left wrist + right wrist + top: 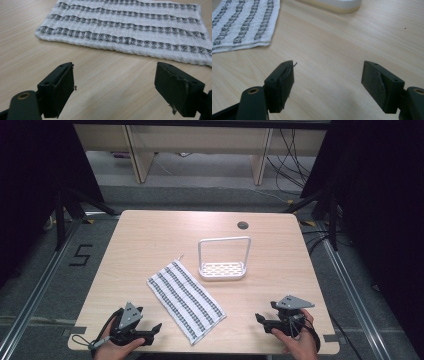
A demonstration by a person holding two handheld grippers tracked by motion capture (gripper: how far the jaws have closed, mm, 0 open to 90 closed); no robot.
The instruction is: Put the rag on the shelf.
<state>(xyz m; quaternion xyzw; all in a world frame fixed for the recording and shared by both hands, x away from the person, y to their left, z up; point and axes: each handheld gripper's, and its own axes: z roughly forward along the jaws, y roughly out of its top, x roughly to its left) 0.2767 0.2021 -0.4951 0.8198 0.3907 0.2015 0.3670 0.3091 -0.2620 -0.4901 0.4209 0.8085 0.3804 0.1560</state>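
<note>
Looking down from the high view: folded striped towel (185, 300) just in front-left of white rack (223, 261), left gripper (150, 330) and right gripper (264, 318) flanking the towel, both wide, empty. Left gripper view: towel (125, 30) close ahead; best pinch one corner low. Right gripper view: towel edge (244, 25) near; take the other corner.

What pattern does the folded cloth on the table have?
The cloth is white with dark grey stripes made of small diamond shapes, clearest in the left gripper view.
</note>
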